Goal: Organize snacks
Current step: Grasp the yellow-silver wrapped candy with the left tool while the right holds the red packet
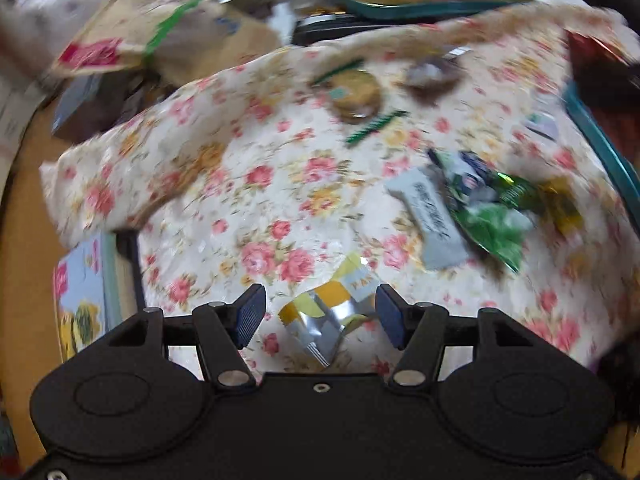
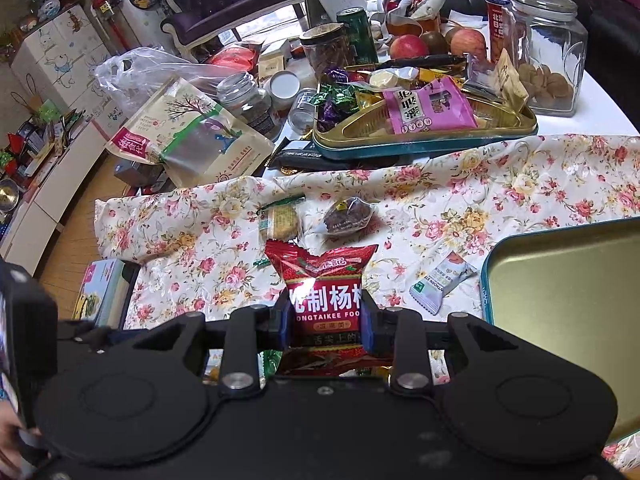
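My left gripper (image 1: 320, 314) is open above a floral cloth (image 1: 240, 200), with a yellow and silver snack wrapper (image 1: 328, 312) lying between its fingers. Beyond it lie a grey bar wrapper (image 1: 430, 218), a green packet (image 1: 492, 216), a round biscuit (image 1: 356, 94) and a dark wrapped snack (image 1: 432, 76). My right gripper (image 2: 325, 320) is shut on a red snack packet (image 2: 323, 280), held above the cloth (image 2: 440, 184). An empty gold tin tray (image 2: 568, 312) with a teal rim lies at the right. A small white snack bar (image 2: 440, 282) lies beside it.
A second tin tray (image 2: 424, 136) full of candies and a pink packet stands behind the cloth. Jars (image 2: 548, 48), apples, a can and a large paper pouch (image 2: 188, 136) crowd the back. A box (image 2: 100, 296) sits at the cloth's left edge.
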{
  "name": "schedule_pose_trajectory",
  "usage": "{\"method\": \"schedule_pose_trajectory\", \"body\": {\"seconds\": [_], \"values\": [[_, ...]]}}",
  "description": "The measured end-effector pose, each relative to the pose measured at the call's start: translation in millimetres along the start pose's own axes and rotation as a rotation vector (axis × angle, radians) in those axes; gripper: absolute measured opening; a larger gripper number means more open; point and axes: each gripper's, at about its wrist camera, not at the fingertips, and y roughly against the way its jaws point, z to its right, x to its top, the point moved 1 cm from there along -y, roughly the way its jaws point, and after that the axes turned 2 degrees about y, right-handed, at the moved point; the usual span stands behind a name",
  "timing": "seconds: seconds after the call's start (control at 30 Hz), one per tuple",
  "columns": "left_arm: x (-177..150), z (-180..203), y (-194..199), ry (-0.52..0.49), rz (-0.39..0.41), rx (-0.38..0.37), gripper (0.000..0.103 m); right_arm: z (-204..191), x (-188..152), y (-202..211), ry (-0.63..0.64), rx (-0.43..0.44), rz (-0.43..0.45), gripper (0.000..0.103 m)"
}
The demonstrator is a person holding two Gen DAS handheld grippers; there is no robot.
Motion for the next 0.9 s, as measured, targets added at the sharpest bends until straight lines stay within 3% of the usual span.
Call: {"method": "schedule_pose_trajectory", "body": {"seconds": [0.07,0.13,0.27,0.5,0.77,0.83,0.9], "values": [[2.8,-2.7,-3.4,-0.044,-0.029,-0.088,0.065,0.2,0.1,1.2,-0.003,0.002,0.0,0.034],[5.7,-4.1,-8.4,-0.09,-0.037,-0.127,0.064,0.7,0.2,3.1,-0.005,0.001,0.004,0.034],[7.5,-5.9,-17.4,-0.193,-0.014,-0.1,0.064,3.9,-0.1,6.3,-0.012,-0.005,0.008,0.034],[0.1,-6.2,-29.5,-0.336,-0.012,-0.115,0.064,8.0,1.6,3.2,-0.038,-0.008,-0.003,0.034],[0.2,1.5,-43.3,-0.301,-0.031,-0.157,0.065,1.6,0.9,-0.8,-0.015,-0.004,-0.013,0.034],[1.3,-0.8,-44.0,-0.267,-0.045,-0.176,0.06,1.5,1.3,-0.1,-0.015,-0.004,-0.011,0.034],[3.5,-5.5,-44.8,-0.212,-0.062,-0.213,0.045,1.6,2.0,0.8,-0.016,-0.003,-0.007,0.034]]}}
